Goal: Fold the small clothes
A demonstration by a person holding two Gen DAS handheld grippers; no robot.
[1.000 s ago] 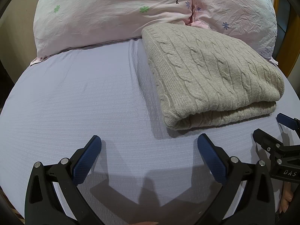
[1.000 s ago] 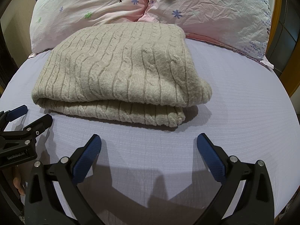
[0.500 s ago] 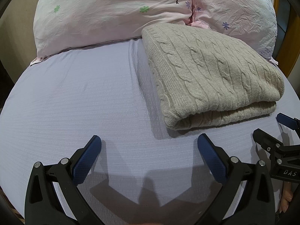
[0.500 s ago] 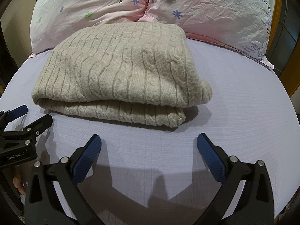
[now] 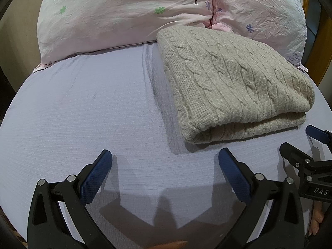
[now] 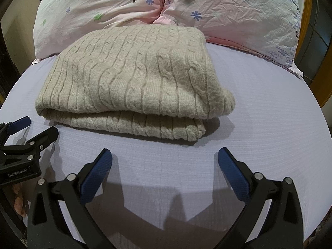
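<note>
A beige cable-knit sweater (image 5: 232, 85) lies folded in a thick rectangle on the lilac bed sheet (image 5: 83, 114), its far edge against the pillows. It also shows in the right wrist view (image 6: 132, 83). My left gripper (image 5: 165, 161) is open and empty, low over the sheet in front of the sweater's left corner. My right gripper (image 6: 165, 161) is open and empty, in front of the sweater's right corner. Each gripper shows at the edge of the other's view, the right gripper (image 5: 300, 143) and the left gripper (image 6: 31, 128), both open.
Two pink flowered pillows (image 5: 124, 14) (image 6: 228, 12) stand along the head of the bed behind the sweater. A wooden bed frame (image 6: 327, 78) shows at the right edge. The sheet (image 6: 269, 114) stretches bare on both sides of the sweater.
</note>
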